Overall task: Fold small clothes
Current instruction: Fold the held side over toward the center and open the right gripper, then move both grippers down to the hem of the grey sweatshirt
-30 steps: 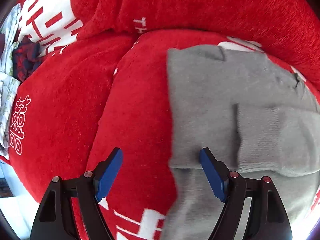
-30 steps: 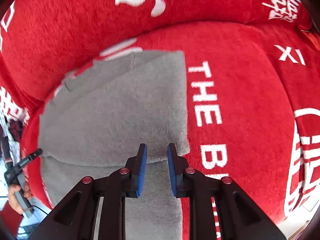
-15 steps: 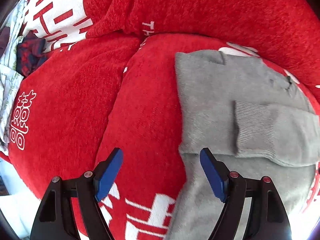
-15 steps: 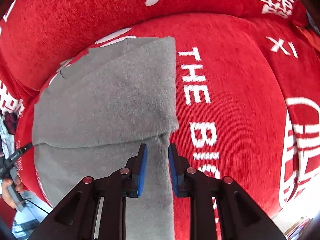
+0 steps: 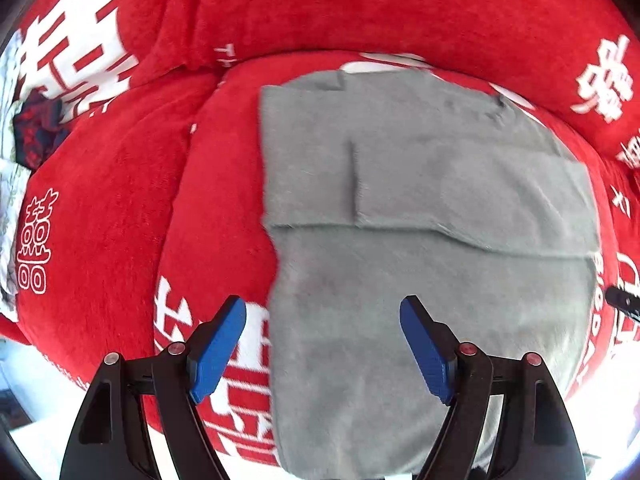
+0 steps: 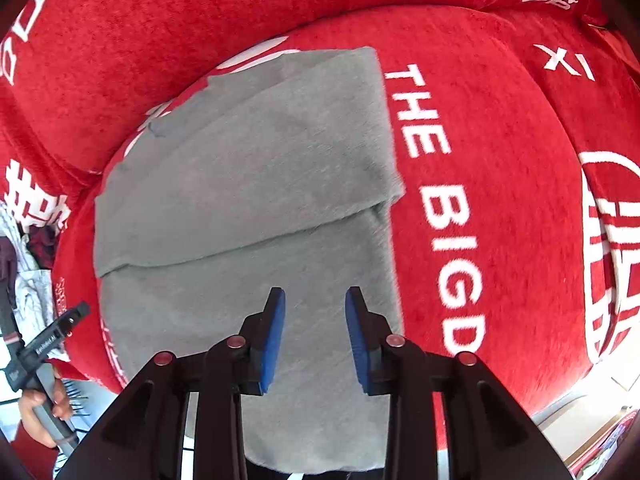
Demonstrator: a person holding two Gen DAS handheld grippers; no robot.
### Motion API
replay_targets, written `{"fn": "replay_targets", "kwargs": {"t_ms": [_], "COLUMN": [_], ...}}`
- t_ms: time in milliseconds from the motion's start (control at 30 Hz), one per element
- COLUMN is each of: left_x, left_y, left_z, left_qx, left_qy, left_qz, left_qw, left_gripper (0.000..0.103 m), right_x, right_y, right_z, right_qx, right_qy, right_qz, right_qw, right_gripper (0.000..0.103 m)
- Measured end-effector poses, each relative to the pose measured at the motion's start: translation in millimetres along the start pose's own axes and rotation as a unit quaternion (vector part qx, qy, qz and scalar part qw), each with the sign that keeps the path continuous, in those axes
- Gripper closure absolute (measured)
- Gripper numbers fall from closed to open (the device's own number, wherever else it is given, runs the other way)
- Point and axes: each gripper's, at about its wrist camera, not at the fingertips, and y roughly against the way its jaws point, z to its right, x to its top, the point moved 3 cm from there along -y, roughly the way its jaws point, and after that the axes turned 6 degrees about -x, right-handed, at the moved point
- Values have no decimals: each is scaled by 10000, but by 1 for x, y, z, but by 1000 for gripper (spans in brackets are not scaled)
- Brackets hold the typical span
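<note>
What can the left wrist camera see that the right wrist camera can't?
Only the left wrist view shows the left gripper, open above the garment, and the sleeve cuff edge folded across it. Only the right wrist view shows the right gripper, whose fingers have just been opening with nothing between them, the words THE BIG, and a hand holding the other tool. Both show the grey garment on the red blanket.

Matt fuzzy grey garment (image 5: 420,280) on plush red cover (image 5: 112,208)
</note>
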Motion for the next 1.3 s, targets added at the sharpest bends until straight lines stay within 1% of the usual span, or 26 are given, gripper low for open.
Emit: {"fn": "replay_targets", "kwargs": {"t_ms": [67,200,267,333,400,433,567,600,667,700,800,900,967,1133,1300], "left_x": [-6,-16,-19,-22,-24,-25,-28,-28,-29,-29,-30,-34,-37,-38,-37], "left_y": [7,17,25,32,39,46,60,63,69,72,74,74,74,81,85], "left_z": [11,26,31,35,37,38,41,42,42,41,37,32,31,32,35], "left_qx": [-59,-117,-141,-130,-141,-130,-108,-91,-76,-53,-6,177,91,-31,5], "left_qy": [-102,-246,-292,-340,-364,-356,-474,-494,-516,-474,-372,-293,-271,-165,-116], "left_qz": [-63,-196,-200,-177,-144,-66,-33,-29,-48,-70,-119,-198,-287,-325,-334], "left_qw": [9999,9994,9993,9992,9991,9993,9988,9987,9986,9988,9992,9992,9992,9993,9994], "left_gripper": [23,23,23,23,6,0,0,0,0,0,0,0,0,0,0], "right_x": [-4,-13,-16,-19,-21,-22,-24,-25,-25,-25,-27,-30,-31,-37,-42], "right_y": [4,15,21,27,34,37,51,55,64,66,76,82,83,82,83], "right_z": [-5,-15,-19,-24,-27,-29,-35,-38,-44,-46,-56,-61,-62,-58,-56], "right_qx": [20,55,61,82,95,100,133,140,165,185,99,51,41,-12,-28], "right_qy": [-20,-12,9,8,4,-1,23,50,134,169,349,436,412,324,334], "right_qz": [-31,-113,-134,-146,-152,-149,-119,-106,-46,-37,-41,-58,-113,-310,-435], "right_qw": [10000,9999,9999,9999,9998,9998,9998,9998,9998,9997,9993,9990,9991,9990,9985], "right_gripper": [64,60,56,55,54,54,54,50,22,20,20,20,20,20,20]}}
